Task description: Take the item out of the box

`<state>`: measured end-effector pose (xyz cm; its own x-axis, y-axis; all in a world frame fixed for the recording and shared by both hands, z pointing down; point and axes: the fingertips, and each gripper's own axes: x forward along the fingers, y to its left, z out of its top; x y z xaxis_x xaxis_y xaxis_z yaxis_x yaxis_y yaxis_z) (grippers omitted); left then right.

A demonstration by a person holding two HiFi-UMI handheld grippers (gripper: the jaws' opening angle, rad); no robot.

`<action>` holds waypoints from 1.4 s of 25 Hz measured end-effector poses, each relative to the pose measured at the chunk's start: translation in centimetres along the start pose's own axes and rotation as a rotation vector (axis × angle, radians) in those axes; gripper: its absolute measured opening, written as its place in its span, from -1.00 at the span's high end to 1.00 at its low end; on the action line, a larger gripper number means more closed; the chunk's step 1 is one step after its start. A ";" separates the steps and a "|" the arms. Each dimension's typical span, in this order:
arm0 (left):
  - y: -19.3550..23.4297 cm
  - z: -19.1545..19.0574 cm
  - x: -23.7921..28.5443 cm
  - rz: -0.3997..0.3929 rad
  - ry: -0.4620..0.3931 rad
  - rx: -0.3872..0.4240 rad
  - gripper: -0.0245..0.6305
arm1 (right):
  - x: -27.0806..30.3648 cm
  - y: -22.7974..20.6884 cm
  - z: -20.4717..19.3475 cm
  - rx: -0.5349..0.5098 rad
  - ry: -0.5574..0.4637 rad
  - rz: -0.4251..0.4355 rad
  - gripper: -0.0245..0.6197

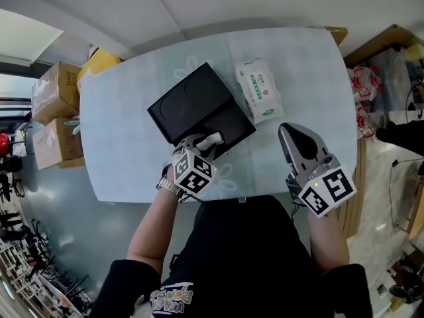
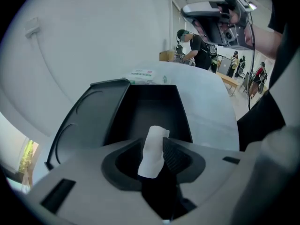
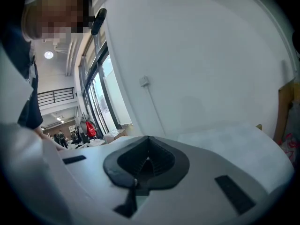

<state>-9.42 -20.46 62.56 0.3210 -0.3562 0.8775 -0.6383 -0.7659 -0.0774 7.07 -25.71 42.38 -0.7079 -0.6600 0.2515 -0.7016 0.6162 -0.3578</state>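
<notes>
Pale table (image 1: pixel 126 151), black box (image 1: pixel 233 121) open: left gripper (image 1: pixel 209 142) released at its near edge, white item (image 2: pixel 153 151) between the parted jaws, while the right gripper (image 1: pixel 286 130), clenched empty, hangs apart.

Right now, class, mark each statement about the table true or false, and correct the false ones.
1. The black box lies open on the table. True.
2. The pack of wipes lies inside the box. False: it lies on the table beside the box.
3. The right claw is shut and empty. True.
4. The left claw hovers over the wipes. False: it is at the box's near edge, a white item between its jaws.
</notes>
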 end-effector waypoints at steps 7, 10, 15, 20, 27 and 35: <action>-0.4 -0.5 1.8 -0.028 0.058 0.085 0.48 | 0.3 -0.8 -0.6 0.019 0.009 -0.027 0.90; -0.4 -0.7 2.3 -0.032 0.074 0.109 0.48 | 0.4 -1.0 -0.8 0.026 0.009 -0.036 0.90; -0.5 -0.8 2.8 -0.050 0.085 0.106 0.48 | 0.2 -1.3 -1.1 0.039 0.008 -0.051 0.90; -0.5 -0.8 3.1 -0.064 0.090 0.108 0.48 | 0.0 -1.4 -1.3 0.045 0.006 -0.061 0.90; -0.6 -0.8 3.2 -0.064 0.098 0.105 0.48 | -0.9 -1.1 -1.5 0.044 0.002 -0.068 0.90; -0.6 -0.2 2.1 -0.017 0.050 0.059 0.51 | -2.7 0.1 -0.9 0.021 -0.017 -0.062 0.90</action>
<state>-8.52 -20.63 64.61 0.2950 -0.3167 0.9015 -0.5902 -0.8024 -0.0887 8.85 -23.49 42.43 -0.6615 -0.7041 0.2581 -0.7420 0.5648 -0.3610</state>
